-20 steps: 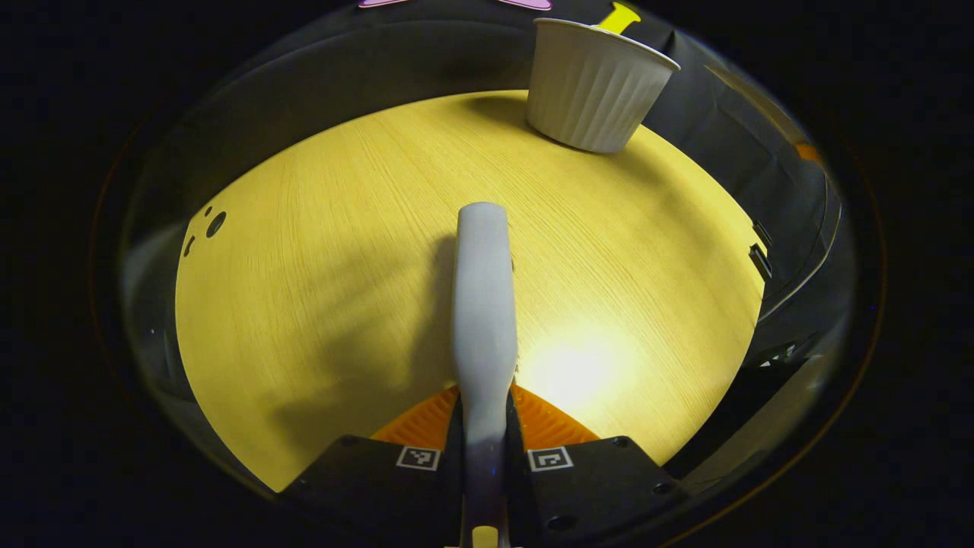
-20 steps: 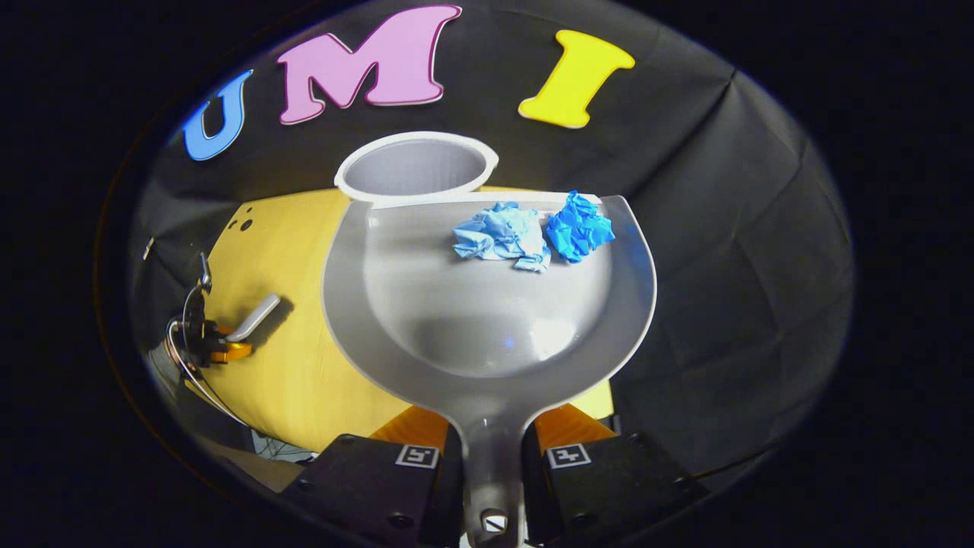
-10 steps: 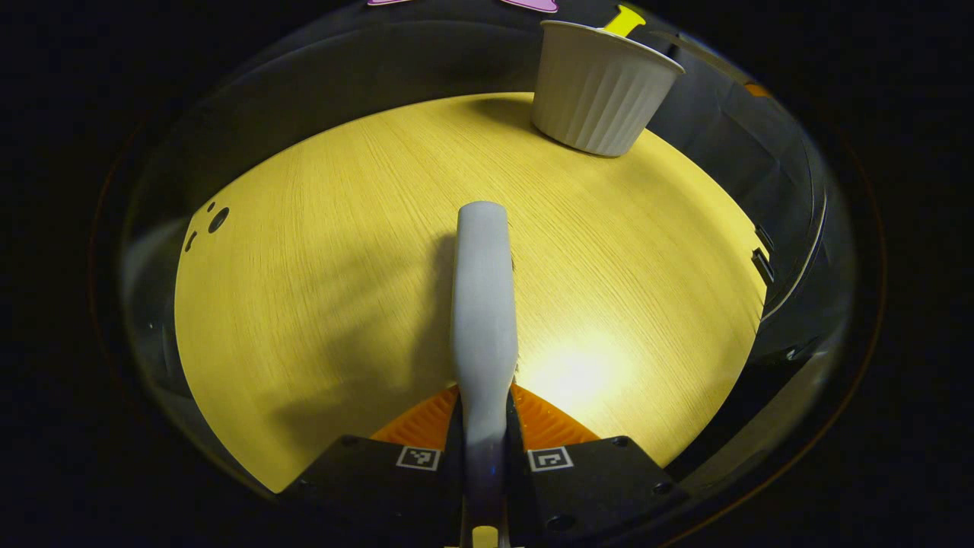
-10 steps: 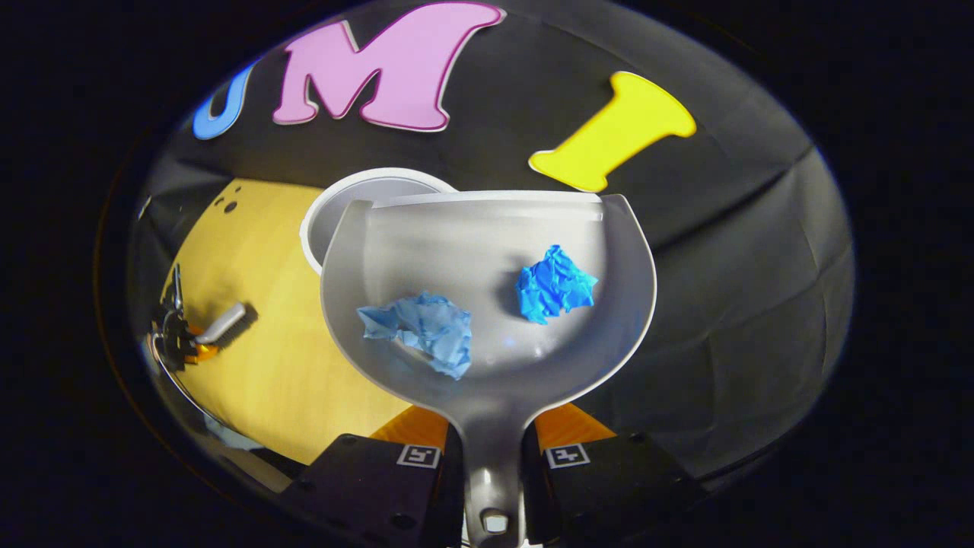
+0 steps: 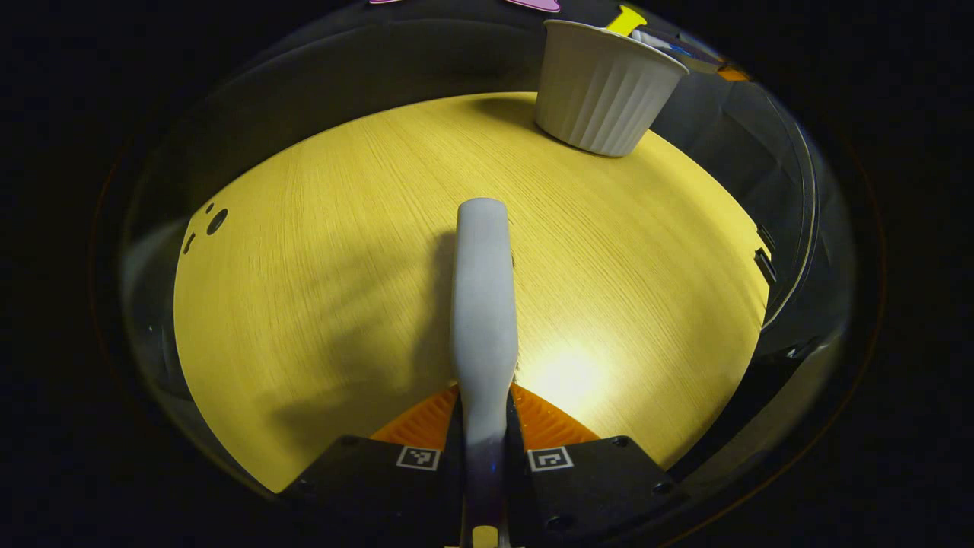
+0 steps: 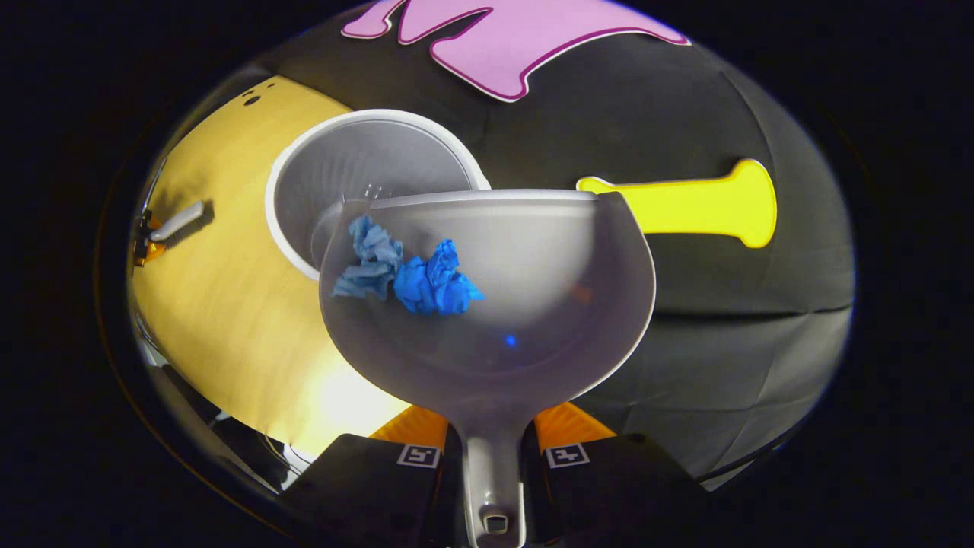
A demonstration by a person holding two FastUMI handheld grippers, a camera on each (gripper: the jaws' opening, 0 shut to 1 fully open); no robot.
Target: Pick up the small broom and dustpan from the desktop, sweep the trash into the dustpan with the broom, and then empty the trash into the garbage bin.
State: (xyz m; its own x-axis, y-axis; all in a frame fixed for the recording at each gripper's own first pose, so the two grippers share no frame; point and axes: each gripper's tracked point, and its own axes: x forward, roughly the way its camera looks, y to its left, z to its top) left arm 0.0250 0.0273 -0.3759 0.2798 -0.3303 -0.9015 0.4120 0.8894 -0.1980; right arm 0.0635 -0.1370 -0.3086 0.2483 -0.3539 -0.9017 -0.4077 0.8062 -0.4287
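Dustpan (image 6: 494, 304) sits clamped by its handle between both fingers of my right gripper (image 6: 493, 457), its scoop held out above and just beside the garbage bin (image 6: 358, 183). I count two crumpled blue paper wads in the scoop: a paler one (image 6: 369, 259) and a brighter one (image 6: 435, 285), touching each other and lying on the side of the pan nearest the bin. One bin is all I see, white and ribbed on the outside, standing upright on the yellow wooden desktop (image 6: 221, 289) at its far edge; the dustpan's front lip overlaps the bin's rim in the right gripper view.

My left gripper (image 5: 484, 457) is closed on the one small broom (image 5: 484, 304), both fingers pressing its handle, and the pale broom body points away from me toward the bin (image 5: 601, 91), well apart from it. In the right gripper view that same broom (image 6: 179, 222) and the left gripper (image 6: 143, 247) appear small, far on the side of the bin away from the dustpan, low over the desktop (image 5: 304, 266).
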